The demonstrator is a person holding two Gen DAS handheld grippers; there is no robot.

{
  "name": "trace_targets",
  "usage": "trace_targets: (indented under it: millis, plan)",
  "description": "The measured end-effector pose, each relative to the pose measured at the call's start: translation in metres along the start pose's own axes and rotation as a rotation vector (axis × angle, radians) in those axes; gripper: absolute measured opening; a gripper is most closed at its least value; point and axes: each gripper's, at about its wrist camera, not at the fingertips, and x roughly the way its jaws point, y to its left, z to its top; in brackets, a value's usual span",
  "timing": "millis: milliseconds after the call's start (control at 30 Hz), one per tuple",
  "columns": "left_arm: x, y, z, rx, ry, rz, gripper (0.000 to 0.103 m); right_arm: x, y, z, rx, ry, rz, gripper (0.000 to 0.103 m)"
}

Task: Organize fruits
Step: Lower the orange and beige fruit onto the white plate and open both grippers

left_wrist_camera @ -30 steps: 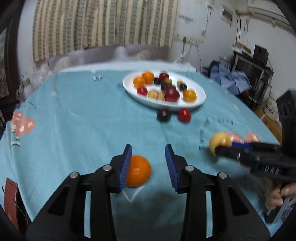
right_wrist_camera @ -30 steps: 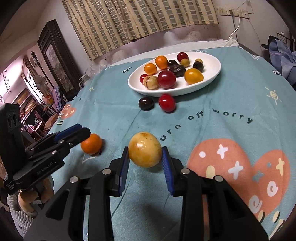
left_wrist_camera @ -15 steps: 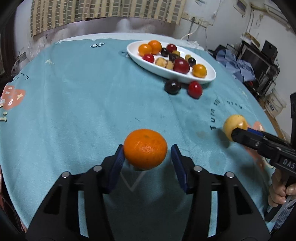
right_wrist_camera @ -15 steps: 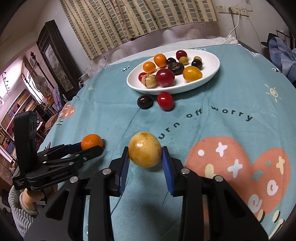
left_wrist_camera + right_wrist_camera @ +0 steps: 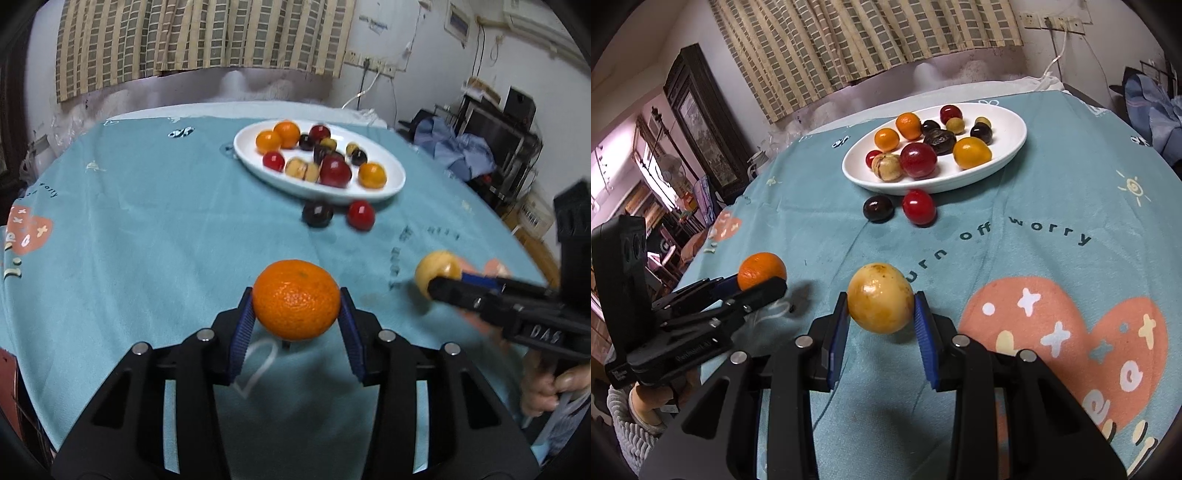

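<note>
Fruits sit in both of our grippers. The left gripper has just been closing its blue-padded fingers on an orange, and the pads now press its two sides, so that it hangs above the tabletop with its shadow on the cloth below. The right gripper clamps a yellow fruit with brown speckles between its own fingers, also clear of the cloth. In the right wrist view we see the left gripper at the left, the orange at its tip, and a hand in a knitted cuff under its handle. In the left wrist view the right gripper comes in from the right edge with the yellow fruit at its tip, well apart from the orange.

Further out, a dark plum and a red fruit lie on the blue cloth, near each other and just in front of the white oval plate. The plate holds small oranges, red fruits, dark ones and pale yellow-brown ones, close together. Printed words and a pink heart mark the cloth by our right gripper. Beyond the tabletop hangs a striped curtain.
</note>
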Motion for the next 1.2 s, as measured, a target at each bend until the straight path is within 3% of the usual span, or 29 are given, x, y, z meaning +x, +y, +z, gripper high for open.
trace_targets:
  millis: [67,267,400,567,800,1033,1200]
  plan:
    - [0.001,0.000,0.017,0.003,-0.012,0.007,0.045,-0.004,-0.002,0.014,-0.010,-0.011,-0.017,0.035]
    - [0.017,-0.011,0.098,0.050,-0.094,0.045,0.045,-0.031,-0.005,0.099,-0.049,-0.188,-0.118,0.035]
    - [0.045,-0.014,0.139,0.029,-0.112,0.033,0.045,-0.021,-0.020,0.146,0.009,-0.250,-0.117,0.035]
    - [0.097,-0.009,0.170,-0.017,-0.068,0.007,0.045,0.036,-0.052,0.173,0.103,-0.188,-0.098,0.035]
    - [0.165,-0.008,0.170,-0.024,0.040,-0.027,0.045,0.095,-0.083,0.171,0.127,-0.048,-0.177,0.035]
    - [0.183,-0.004,0.164,-0.020,0.074,-0.026,0.047,0.115,-0.082,0.166,0.102,0.042,-0.147,0.036]
    - [0.178,-0.008,0.165,-0.004,0.056,-0.024,0.063,0.116,-0.082,0.165,0.120,0.065,-0.129,0.036]
